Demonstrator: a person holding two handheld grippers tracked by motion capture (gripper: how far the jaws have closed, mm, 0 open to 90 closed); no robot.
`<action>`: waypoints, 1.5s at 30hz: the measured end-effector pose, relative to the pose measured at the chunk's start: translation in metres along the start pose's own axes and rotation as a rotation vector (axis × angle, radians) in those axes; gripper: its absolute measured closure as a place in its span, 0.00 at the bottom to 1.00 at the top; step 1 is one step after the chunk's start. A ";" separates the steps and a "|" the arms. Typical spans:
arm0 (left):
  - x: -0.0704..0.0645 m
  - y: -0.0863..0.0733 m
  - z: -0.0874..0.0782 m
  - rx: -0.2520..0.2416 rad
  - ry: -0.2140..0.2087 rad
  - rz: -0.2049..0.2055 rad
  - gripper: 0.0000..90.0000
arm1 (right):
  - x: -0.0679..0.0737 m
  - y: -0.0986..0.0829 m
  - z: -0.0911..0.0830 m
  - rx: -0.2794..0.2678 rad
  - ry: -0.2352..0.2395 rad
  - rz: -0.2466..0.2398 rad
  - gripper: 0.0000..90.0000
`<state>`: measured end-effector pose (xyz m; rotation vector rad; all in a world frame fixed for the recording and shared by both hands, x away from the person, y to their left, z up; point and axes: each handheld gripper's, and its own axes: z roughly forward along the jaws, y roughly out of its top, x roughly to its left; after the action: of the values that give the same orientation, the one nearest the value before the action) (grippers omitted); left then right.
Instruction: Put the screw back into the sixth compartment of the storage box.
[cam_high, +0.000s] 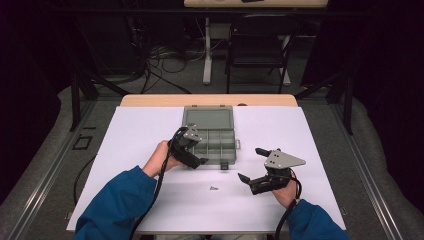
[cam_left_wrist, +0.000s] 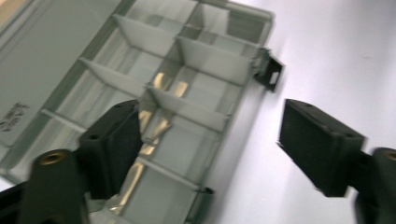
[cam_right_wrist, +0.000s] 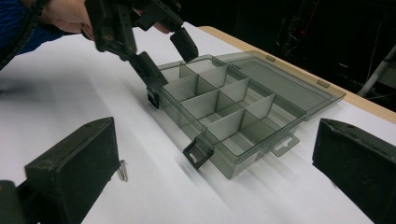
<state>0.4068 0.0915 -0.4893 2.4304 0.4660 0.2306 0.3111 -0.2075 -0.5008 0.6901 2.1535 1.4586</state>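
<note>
Although a small block of print sits on the open lid (cam_left_wrist: 28, 84) of the organiser box (cam_high: 212, 137), it is too blurred in the left gripper view to read. No other writing is legible.

The box lies open toward the desk's far edge, about midway between the left and right edges, on the white sheet (cam_high: 150, 200) that covers the desk. Its lid lies back flat — toward the far edge.

The left gripper (cam_high: 194, 150) hangs over the box's near-left corner. Jaws are wide apart and hold nothing: one jaw over the compartments, the other over the sheet outside the front wall. The left hand (cam_high: 161, 157) angles the tool down toward the box.

The right gripper (cam_high: 254, 165) is near the box, toward the desk's right edge, jaws wide apart and empty, aimed at the box. The right hand (cam_high: 286, 191) grips it from the near edge.

A small metal clip (cam_high: 214, 188) lies on the sheet, between the box and the near edge.
</note>
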 end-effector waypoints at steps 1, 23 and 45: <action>-0.003 0.001 0.000 0.000 -0.006 0.006 0.21 | 0.000 0.000 0.000 0.000 0.000 0.000 0.00; -0.049 0.003 0.011 0.029 -0.074 0.113 0.04 | 0.000 0.000 0.000 -0.006 -0.004 -0.004 0.00; -0.062 0.000 0.039 0.096 -0.125 0.167 0.35 | 0.001 0.000 0.000 0.005 -0.004 -0.008 0.00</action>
<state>0.3604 0.0462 -0.5225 2.5624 0.2236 0.1283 0.3101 -0.2064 -0.5006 0.6855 2.1552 1.4467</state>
